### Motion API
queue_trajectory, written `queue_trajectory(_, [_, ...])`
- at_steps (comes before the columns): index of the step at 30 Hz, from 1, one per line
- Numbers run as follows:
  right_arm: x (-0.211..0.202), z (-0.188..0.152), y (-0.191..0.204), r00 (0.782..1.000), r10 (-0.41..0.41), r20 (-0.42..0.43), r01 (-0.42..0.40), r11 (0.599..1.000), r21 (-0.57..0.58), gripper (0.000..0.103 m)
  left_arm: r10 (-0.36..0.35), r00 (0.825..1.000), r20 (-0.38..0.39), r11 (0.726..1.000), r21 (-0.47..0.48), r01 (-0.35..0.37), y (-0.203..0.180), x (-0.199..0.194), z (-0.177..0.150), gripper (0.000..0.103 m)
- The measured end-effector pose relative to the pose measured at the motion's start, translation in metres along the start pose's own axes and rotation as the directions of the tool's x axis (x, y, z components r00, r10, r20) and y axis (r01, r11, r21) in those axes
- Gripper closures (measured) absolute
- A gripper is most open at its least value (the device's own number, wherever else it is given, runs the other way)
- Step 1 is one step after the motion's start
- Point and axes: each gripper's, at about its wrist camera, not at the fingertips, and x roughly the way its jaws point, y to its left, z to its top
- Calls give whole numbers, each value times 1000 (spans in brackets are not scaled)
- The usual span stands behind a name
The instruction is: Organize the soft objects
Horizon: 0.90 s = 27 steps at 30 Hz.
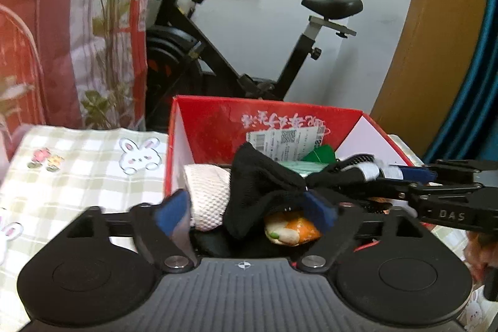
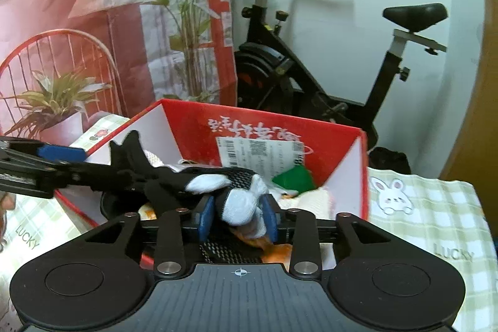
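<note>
Behind the worktop [image 1: 62,176] stands a black exercise bike [image 1: 236,52] against a white wall, with a red-and-pink printed backdrop [image 1: 46,21] to its left and a wooden door edge [image 1: 435,36] to its right. A checked cloth with rabbit prints [image 2: 435,207] covers the worktop, and a red cardboard box [image 1: 249,120] sits on it with its top open and its near rim just in front of both grippers.

The left gripper [image 1: 249,212] hovers over the box's near edge with its jaws spread wide; a black sock [image 1: 258,185] hangs between them, touching the right blue pad, and nothing is clamped. The right gripper [image 2: 238,217] has its jaws drawn in on the grey-white toe of a black-and-grey sock [image 2: 239,201], pinched between the blue pads above the box's near side.

Inside the box lie a white knitted cloth [image 1: 207,192], an orange-and-white patterned soft piece [image 1: 291,227] and something green [image 2: 294,179] by the far wall. Open cloth stretches left of the box in the left wrist view and right of it in the right wrist view.
</note>
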Motion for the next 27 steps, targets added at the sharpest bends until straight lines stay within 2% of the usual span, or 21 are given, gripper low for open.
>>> queue_trajectory(1, [-6, -1, -1, 1000, -7, 6, 7, 1000, 5, 63, 7, 1000, 12, 1000, 5, -7, -2, -5, 1, 6])
queue_trajectory(3, [-18, -1, -2, 1000, -11, 22, 10, 1000, 8, 48, 14, 999, 37, 1000, 16, -15, -5, -17, 3, 3])
queue_trajectory(4, [-25, -1, -1, 999, -14, 33, 14, 1000, 6, 44, 22, 999, 46, 1000, 20, -23, -7, -23, 5, 0])
queue_trajectory(7, [-45, 2, 2, 997, -23, 67, 23, 1000, 4, 26, 74, 995, 66, 997, 24, -76, -14, -40, 10, 0])
queue_trajectory(9, [-60, 4, 5, 995, -27, 100, 26, 1000, 14, 7, 109, 991, 82, 994, 22, -111, -18, -53, 14, 0])
queue_trajectory(11, [-76, 8, 6, 990, -30, 135, 28, 999, 22, 1, 145, 984, 102, 989, 22, -147, -21, -65, 17, 0])
queue_trajectory(14, [-100, 14, 10, 983, -40, 179, 34, 999, 37, 0, 196, 974, 113, 981, -8, -196, -25, -87, 24, 0])
queue_trajectory(17, [-126, 23, 13, 973, -57, 222, 44, 997, 60, 0, 151, 977, 150, 989, -15, -150, -25, -110, 30, 0])
queue_trajectory(19, [-146, 29, 15, 965, -72, 251, 55, 996, 74, 0, 163, 972, 170, 987, -19, -162, -27, -127, 35, 0])
queue_trajectory(24, [-201, 36, 28, 925, -153, 348, 123, 986, 108, 0, 220, 944, 247, 973, 12, -230, -46, -172, 43, 0])
queue_trajectory(25, [-213, 36, 31, 912, -173, 371, 139, 984, 115, 0, 230, 940, 253, 971, 9, -240, -50, -180, 44, 0])
queue_trajectory(27, [-230, 36, 33, 903, -196, 383, 157, 979, 131, 0, 228, 939, 259, 972, 2, -237, -56, -197, 46, 0])
